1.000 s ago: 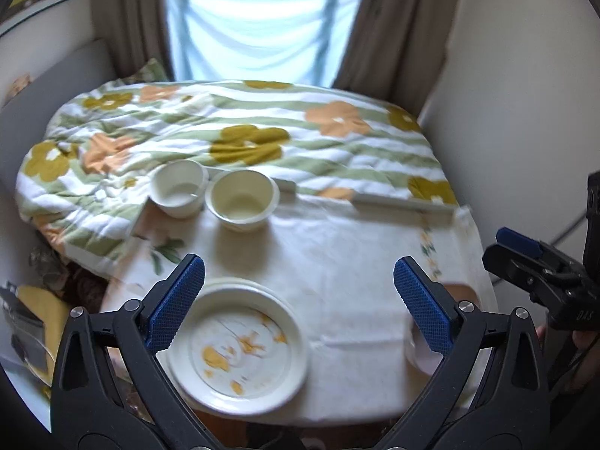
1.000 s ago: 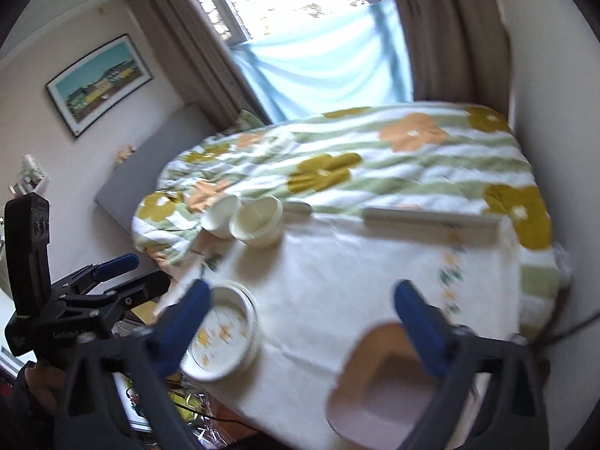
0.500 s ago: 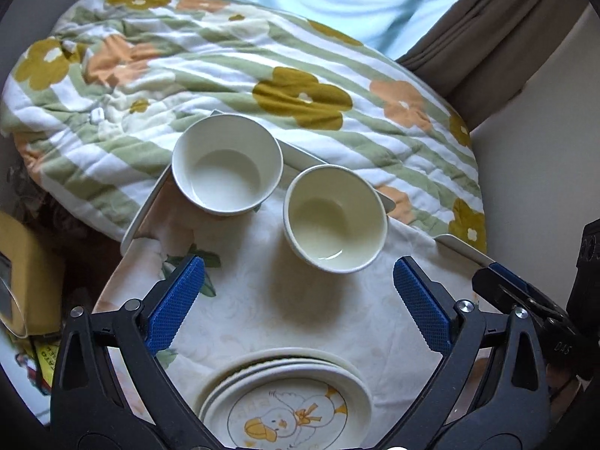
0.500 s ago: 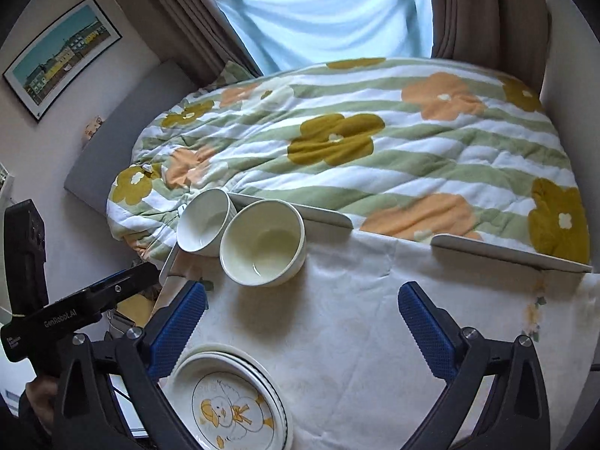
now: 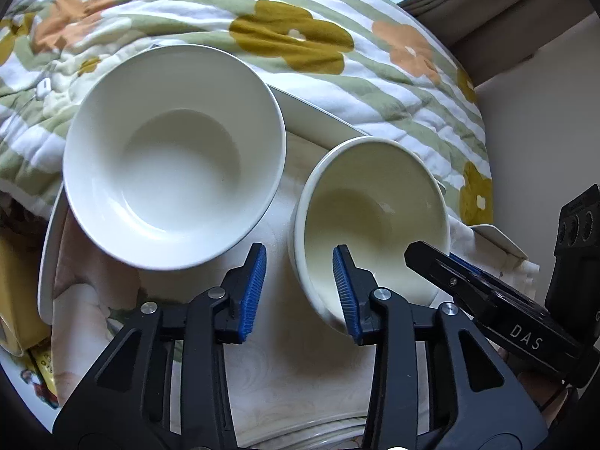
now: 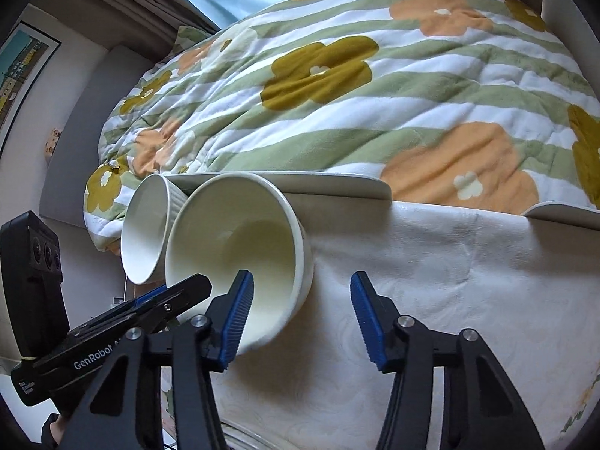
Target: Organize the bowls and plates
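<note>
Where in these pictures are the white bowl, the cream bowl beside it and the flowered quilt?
white bowl (image 5: 180, 165): left wrist view, on its inner floor.
cream bowl (image 5: 367, 221): left wrist view, on its inner floor.
flowered quilt (image 6: 318, 71): right wrist view, on a mustard flower near its middle.

A small table (image 6: 468, 255) wears a pale cloth (image 5: 300, 367). Two bowls sit on the cloth by the table's far edge. The white bowl (image 5: 172, 157) is at the far left corner. The cream bowl (image 5: 375, 221) sits just beside it. A flowery blanket (image 6: 356, 86) lies over the far edge.
</note>
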`<action>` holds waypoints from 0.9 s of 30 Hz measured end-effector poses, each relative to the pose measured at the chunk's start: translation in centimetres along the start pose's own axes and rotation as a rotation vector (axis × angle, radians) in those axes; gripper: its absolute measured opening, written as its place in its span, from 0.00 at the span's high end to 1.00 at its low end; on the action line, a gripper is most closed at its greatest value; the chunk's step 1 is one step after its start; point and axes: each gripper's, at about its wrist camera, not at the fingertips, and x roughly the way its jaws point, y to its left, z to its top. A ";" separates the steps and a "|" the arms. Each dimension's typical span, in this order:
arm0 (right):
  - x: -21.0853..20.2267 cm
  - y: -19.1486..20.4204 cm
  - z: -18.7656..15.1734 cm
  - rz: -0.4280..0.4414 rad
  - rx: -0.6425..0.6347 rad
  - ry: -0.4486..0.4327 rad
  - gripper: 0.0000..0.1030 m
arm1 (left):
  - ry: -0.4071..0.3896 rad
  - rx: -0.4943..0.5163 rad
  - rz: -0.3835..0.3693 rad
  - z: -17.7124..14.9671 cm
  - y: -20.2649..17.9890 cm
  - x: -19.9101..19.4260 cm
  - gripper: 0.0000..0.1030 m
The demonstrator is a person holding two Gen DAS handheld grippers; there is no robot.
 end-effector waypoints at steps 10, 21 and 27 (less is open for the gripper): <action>0.9 0.4 -0.3 -0.023 0.006 -0.011 0.86 | -0.027 0.066 0.019 0.0 -1.0 -0.2 0.86; -2.9 1.2 -1.7 0.001 -0.010 -0.088 0.86 | -0.098 0.125 0.026 -1.6 -3.1 -4.3 0.86; -8.4 1.2 -3.7 0.022 -0.031 -0.176 0.86 | -0.175 0.180 0.016 -4.4 -6.7 -9.1 0.86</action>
